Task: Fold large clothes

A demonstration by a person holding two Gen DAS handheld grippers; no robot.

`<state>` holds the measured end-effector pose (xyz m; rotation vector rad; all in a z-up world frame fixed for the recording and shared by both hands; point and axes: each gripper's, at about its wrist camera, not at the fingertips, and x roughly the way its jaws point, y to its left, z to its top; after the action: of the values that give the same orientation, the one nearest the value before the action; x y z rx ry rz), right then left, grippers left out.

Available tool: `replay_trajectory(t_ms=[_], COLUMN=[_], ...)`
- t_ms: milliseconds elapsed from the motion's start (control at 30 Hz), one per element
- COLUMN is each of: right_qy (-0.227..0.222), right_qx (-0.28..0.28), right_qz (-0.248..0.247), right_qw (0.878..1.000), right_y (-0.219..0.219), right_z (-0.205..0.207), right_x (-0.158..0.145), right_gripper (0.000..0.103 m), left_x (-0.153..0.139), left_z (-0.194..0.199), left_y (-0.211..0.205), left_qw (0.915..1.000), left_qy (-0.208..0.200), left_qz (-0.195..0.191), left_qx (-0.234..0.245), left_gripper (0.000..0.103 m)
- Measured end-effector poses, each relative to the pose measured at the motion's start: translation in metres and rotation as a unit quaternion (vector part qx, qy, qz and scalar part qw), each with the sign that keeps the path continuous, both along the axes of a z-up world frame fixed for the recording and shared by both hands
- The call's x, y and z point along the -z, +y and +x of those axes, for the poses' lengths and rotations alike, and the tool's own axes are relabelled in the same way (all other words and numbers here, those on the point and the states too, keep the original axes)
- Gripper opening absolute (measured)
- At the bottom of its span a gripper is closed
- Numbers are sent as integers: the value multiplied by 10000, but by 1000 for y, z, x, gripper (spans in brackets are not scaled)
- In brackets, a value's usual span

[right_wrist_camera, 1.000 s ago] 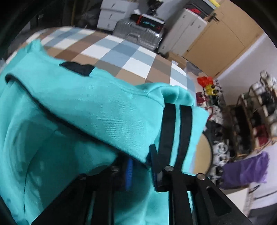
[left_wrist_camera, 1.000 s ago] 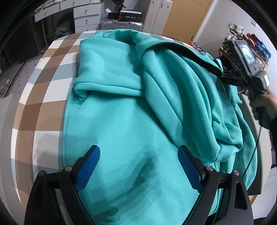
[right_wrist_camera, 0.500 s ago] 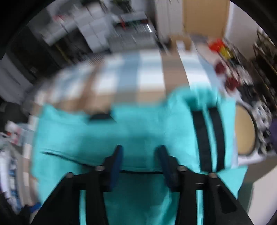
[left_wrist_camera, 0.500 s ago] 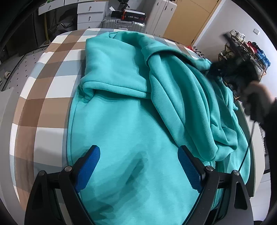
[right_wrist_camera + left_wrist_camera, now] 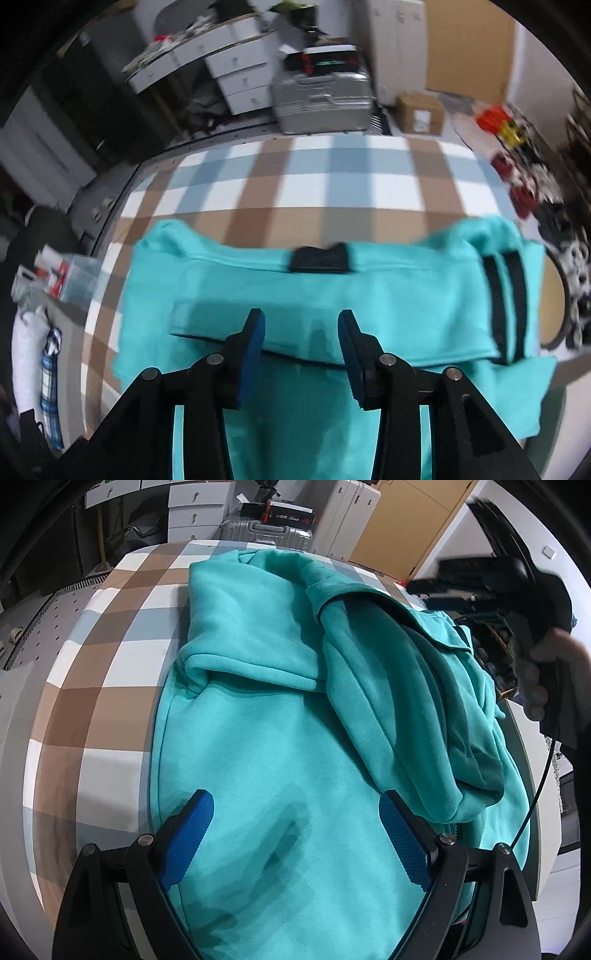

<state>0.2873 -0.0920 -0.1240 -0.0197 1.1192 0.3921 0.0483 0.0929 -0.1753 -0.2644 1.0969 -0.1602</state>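
Both hand-held grippers are hanging empty over one teal garment [image 5: 258, 738] on the checked worktop [image 5: 92, 664]: left hand-held gripper [image 5: 295, 834] gaping wide, right hand-held gripper [image 5: 301, 332] just opening partway.

A table [image 5: 92, 657] covered with a checked cloth [image 5: 332, 177] in brown, pale blue and white squares carried the load. Directly on the cloth lay a teal sweatshirt [image 5: 258, 746], spread over most of the surface and partly folded. In the left wrist view it reached to the right edge, where part of it spilled over, and left a broad strip of cloth bare along the left edge. One sleeve [image 5: 391, 701] lay folded across the body. In the right wrist view a band of bare cloth showed between the garment and the far edge
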Motion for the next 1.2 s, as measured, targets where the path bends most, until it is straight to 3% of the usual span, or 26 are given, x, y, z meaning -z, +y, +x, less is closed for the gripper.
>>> replay_trajectory(t_ms=[167, 233, 333, 467, 567, 600, 633, 667, 867, 967, 1033, 1100, 1200], right_qy=[693, 404, 560, 630, 244, 18, -188, -306, -365, -318, -600, -820, -1030], right_qx=[-119, -276, -589, -471, -601, -722, -845, -940, -1073, -1189, -1229, -1185, -1162], right_qz=[-762, -973, -1355, -985, -559, -599, -798, -930, -1318, -1822, -1664, -1557, -1330], right_qw=[9946, 9941, 9874, 9920, 9963, 9956, 9930, 9907, 9848, 9755, 9765, 9772, 9789], right_y=[40, 42, 41, 33, 46, 56, 70, 79, 120, 125, 116, 105, 92], right_z=[-6, -16, -29, -27, -33, -36, -40, -42, -32, -33, -43, -51, -59], right_x=[59, 60, 63, 45, 17, 11, 7, 6, 35, 60, 55, 42, 23], right_gripper=[39, 39, 39, 39, 39, 46, 62, 66, 66, 50, 31, 20, 16], left_x=[-1, -4, -9, -11, -12, -12, -11, -11, -14, -15, -15, -14, -15], left_z=[0, -3, -6, -6, -8, -7, -7, -8, -7, -9, -8, -7, -6], left_y=[10, 18, 27, 32, 32, 34, 35, 37, 48, 53, 56, 58, 58], left_qw=[9998, 9995, 9990, 9984, 9982, 9983, 9983, 9982, 9965, 9961, 9956, 9950, 9948], left_qy=[22, -19, -79, -82, -111, -119, -116, -110, -105, -124, -96, -72, -70], left_qz=[-107, -197, -298, -412, -439, -414, -385, -387, -581, -587, -624, -700, -745], left_qx=[-143, -226, -311, -383, -388, -395, -427, -452, -594, -646, -688, -712, -689], left_gripper=[88, 88, 88, 88, 88, 88, 88, 88, 88, 88, 88, 88, 88])
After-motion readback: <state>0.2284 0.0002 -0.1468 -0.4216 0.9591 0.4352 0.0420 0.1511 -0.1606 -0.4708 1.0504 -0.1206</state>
